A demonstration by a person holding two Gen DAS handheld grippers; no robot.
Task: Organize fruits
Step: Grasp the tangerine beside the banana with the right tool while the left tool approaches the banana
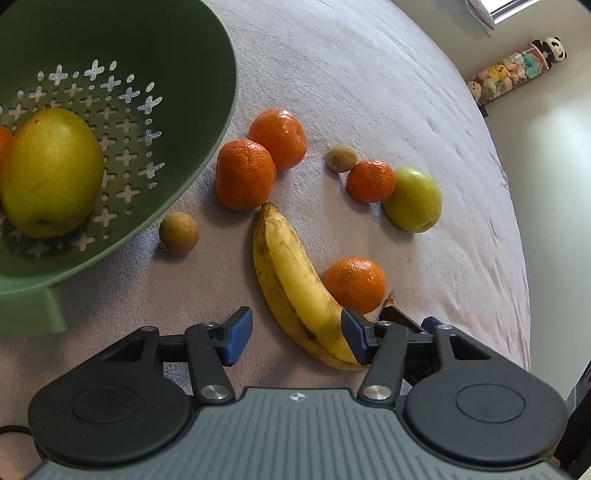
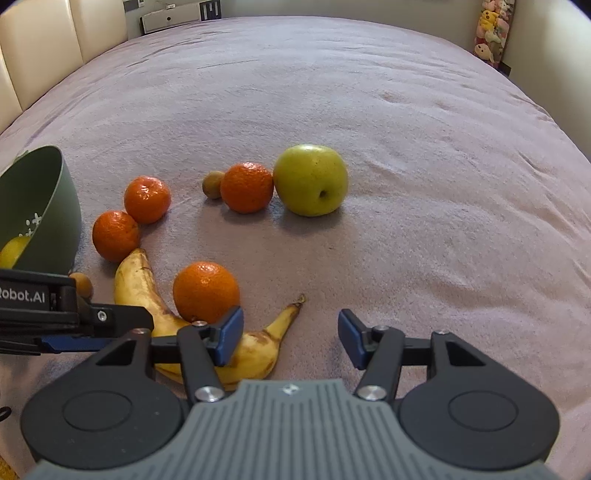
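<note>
A green colander (image 1: 207, 122) at the left holds a yellow-green fruit (image 1: 51, 173) and part of an orange one. On the blanket lie a banana (image 1: 291, 280), several mandarins (image 1: 245, 173), two small brown fruits (image 1: 179, 232) and a green apple (image 1: 413, 199). My left gripper (image 1: 293, 338) is open low over the banana's near end. My right gripper (image 2: 290, 338) is open and empty, just right of the banana (image 2: 255, 350), near a mandarin (image 2: 205, 290). The apple (image 2: 312, 179) lies farther ahead. The colander (image 2: 48, 218) shows at left.
A mauve blanket (image 2: 369, 110) covers the bed. A cream headboard (image 2: 40, 48) stands at the far left. A stack of plush toys (image 2: 493, 26) hangs in the far right corner. The left gripper's body (image 2: 55, 314) crosses the right wrist view's left side.
</note>
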